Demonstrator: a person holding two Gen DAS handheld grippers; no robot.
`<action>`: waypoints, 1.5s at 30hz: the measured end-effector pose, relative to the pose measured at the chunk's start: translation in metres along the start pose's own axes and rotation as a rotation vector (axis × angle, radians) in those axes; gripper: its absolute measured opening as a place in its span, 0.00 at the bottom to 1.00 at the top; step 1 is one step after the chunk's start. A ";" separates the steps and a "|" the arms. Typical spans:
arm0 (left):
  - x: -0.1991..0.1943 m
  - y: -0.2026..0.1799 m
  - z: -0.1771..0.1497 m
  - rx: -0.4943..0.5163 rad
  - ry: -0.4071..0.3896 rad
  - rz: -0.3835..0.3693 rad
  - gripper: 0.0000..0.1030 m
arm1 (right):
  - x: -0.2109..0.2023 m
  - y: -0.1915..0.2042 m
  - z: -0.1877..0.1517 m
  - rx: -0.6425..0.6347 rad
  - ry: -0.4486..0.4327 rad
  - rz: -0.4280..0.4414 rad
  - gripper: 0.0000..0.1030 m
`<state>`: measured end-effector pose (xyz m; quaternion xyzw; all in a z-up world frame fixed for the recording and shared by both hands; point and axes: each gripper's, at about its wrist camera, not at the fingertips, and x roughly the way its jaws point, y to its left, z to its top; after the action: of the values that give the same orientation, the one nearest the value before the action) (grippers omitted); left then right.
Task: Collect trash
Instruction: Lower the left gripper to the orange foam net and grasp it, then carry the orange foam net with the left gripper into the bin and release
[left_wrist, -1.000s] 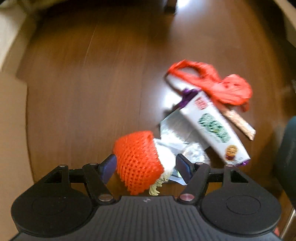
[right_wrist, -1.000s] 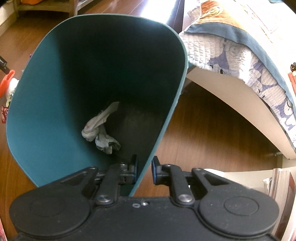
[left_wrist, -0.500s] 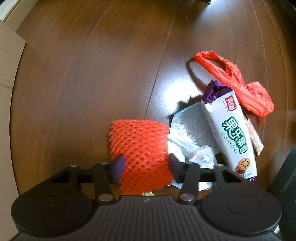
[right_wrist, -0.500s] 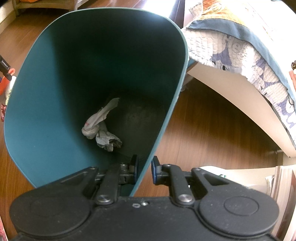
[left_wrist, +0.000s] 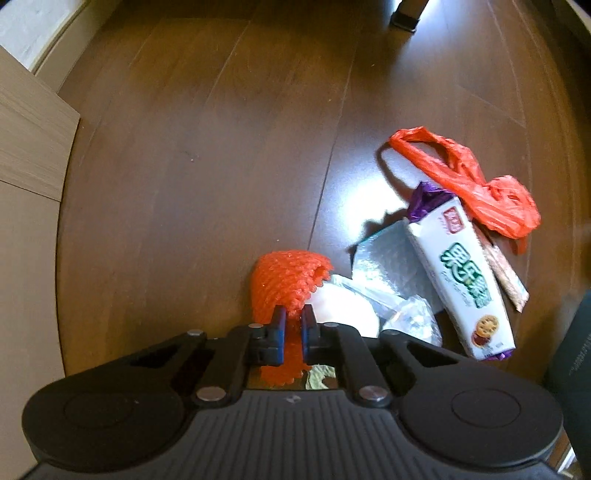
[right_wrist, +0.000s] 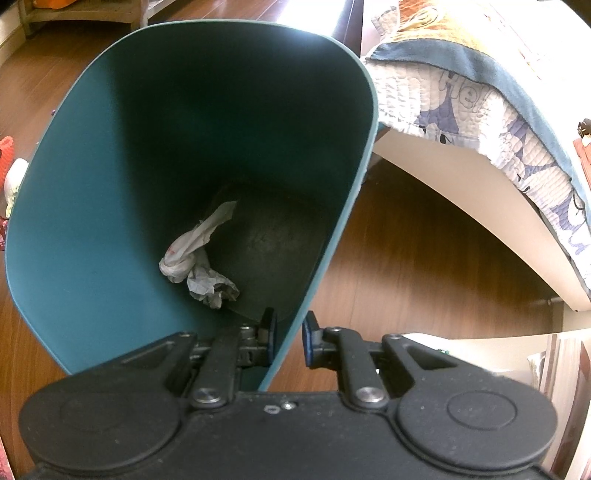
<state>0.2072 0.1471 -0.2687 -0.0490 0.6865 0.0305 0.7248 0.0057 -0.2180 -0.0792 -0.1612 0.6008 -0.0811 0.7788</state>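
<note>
The left gripper (left_wrist: 292, 325) points straight down at the floor; its jaws have just been closing and now pinch the orange foam net (left_wrist: 286, 284), which is squashed flat between the blue pads (left_wrist: 279, 334). The net bulges out toward twelve o'clock of the pads, and a frayed end shows at six o'clock, under the fingers. Just beside the net, at three o'clock, lie a white wad (left_wrist: 345, 308) and crumpled clear plastic (left_wrist: 412, 319). Farther out at two o'clock is a silver foil sheet (left_wrist: 388, 258), with a white biscuit pack (left_wrist: 463, 273) lying partly over it, and at one o'clock a red plastic bag (left_wrist: 476, 184), all on the wooden floor (left_wrist: 192, 166).

The right gripper (right_wrist: 289, 338) is narrow, clamped on the rim of the teal trash bin (right_wrist: 92, 192), one pad inside the wall and one outside. In the bin, at eleven o'clock of the pads, lies crumpled white paper (right_wrist: 195, 258). A quilt-covered bed (right_wrist: 480, 110) stands at two o'clock.
</note>
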 end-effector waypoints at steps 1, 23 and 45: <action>-0.006 -0.001 -0.001 0.013 -0.011 -0.004 0.07 | 0.000 -0.001 0.001 0.001 0.001 0.000 0.13; -0.222 -0.163 -0.068 0.521 -0.316 -0.429 0.07 | 0.003 0.004 0.007 0.011 0.001 -0.041 0.12; -0.168 -0.277 -0.125 0.728 -0.126 -0.474 0.07 | -0.010 0.005 0.006 -0.016 -0.035 -0.034 0.12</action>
<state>0.1047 -0.1387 -0.0994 0.0552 0.5767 -0.3776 0.7224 0.0088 -0.2093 -0.0699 -0.1790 0.5849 -0.0866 0.7864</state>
